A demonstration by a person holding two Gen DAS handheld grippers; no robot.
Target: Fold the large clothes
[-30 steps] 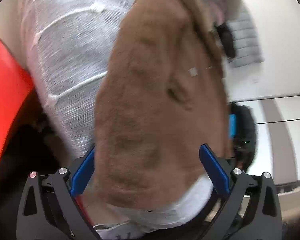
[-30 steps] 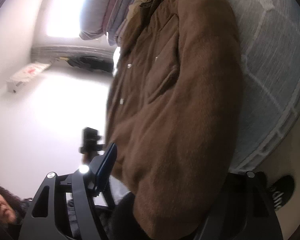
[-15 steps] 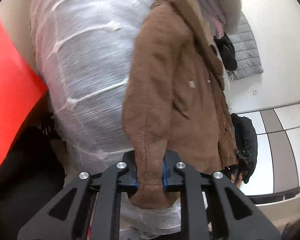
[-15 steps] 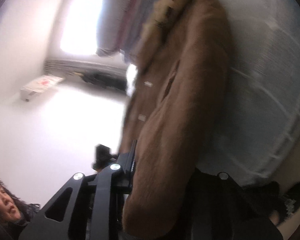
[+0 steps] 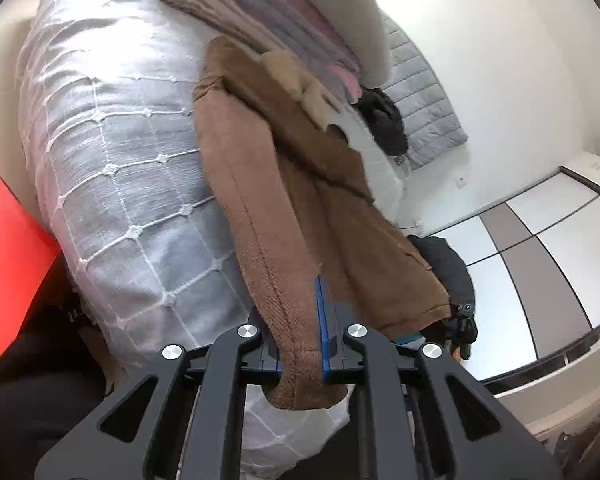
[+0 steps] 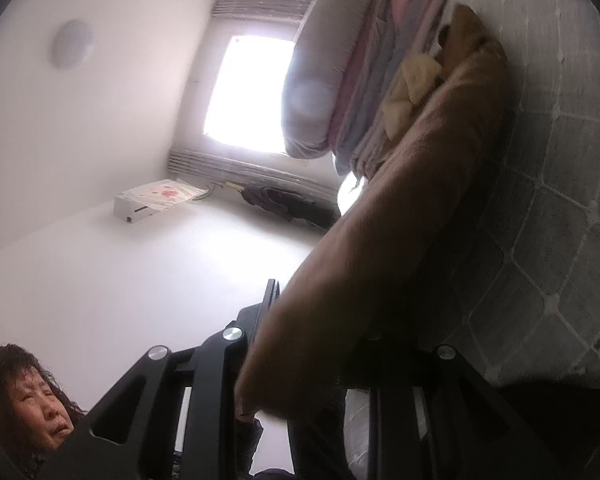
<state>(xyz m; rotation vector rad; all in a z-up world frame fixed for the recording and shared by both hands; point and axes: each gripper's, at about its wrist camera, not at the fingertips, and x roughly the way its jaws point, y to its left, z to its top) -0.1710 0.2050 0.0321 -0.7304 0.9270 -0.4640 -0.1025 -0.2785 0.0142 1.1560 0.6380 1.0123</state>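
A brown fleece coat (image 5: pixel 292 208) lies lengthwise on a bed with a grey-white quilted cover (image 5: pixel 120 168). My left gripper (image 5: pixel 296 320) has its blue pads pressed on the coat's lower edge, the jaws still closing, and that edge is raised off the bed. In the right wrist view the same coat (image 6: pixel 400 220) runs from the cover (image 6: pixel 560 200) down into my right gripper (image 6: pixel 312 320), which is shut on a thick fold of it. One black finger (image 6: pixel 270 300) shows; the other is hidden behind the cloth.
A stack of folded bedding (image 5: pixel 300 20) lies at the far end of the bed. A red board (image 5: pixel 8 220) stands at the left. Dark clothes (image 5: pixel 384 120) and a wardrobe (image 5: pixel 540 240) are at the right. A person (image 6: pixel 24 400) is at the lower left, by a bright window (image 6: pixel 248 92).
Both grippers went from open around the coat to shut on it. Both have risen since, pulling the coat's lower end up off the bed.
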